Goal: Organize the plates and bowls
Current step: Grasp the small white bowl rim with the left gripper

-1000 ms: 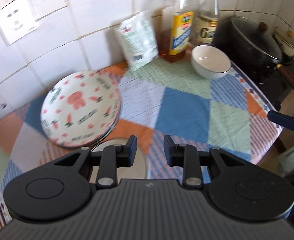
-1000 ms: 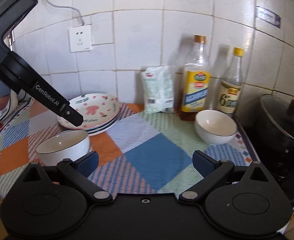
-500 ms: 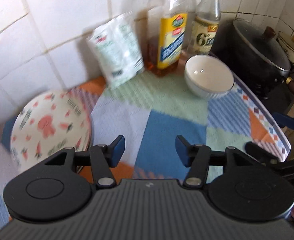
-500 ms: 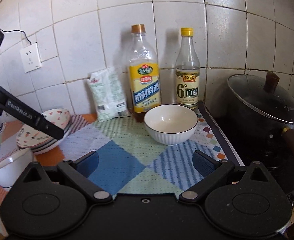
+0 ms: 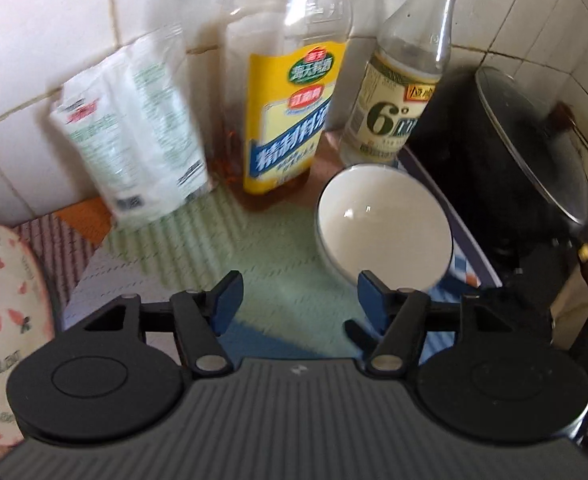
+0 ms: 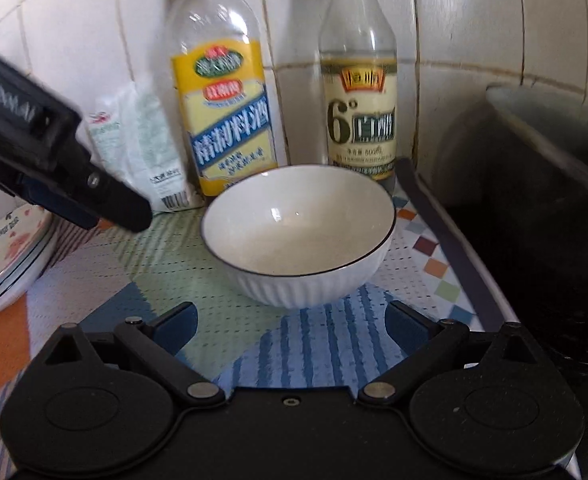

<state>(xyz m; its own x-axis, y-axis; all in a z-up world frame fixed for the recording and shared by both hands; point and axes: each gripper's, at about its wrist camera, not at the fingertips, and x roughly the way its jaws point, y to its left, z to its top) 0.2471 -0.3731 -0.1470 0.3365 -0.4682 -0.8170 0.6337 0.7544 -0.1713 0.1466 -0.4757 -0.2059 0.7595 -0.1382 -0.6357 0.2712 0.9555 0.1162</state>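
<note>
A patchwork-print cloth of blue, green and orange covers the worktop, which backs onto a white tiled wall. The white ribbed bowl sits upright on the cloth, just in front of the cooking-wine bottle and vinegar bottle. The right tool gapes wide before it, holding nothing; the left tool is likewise spread and empty. Stacked patterned plates lie far left; a dark, blurred pot, probably lidded, stands right.
</note>
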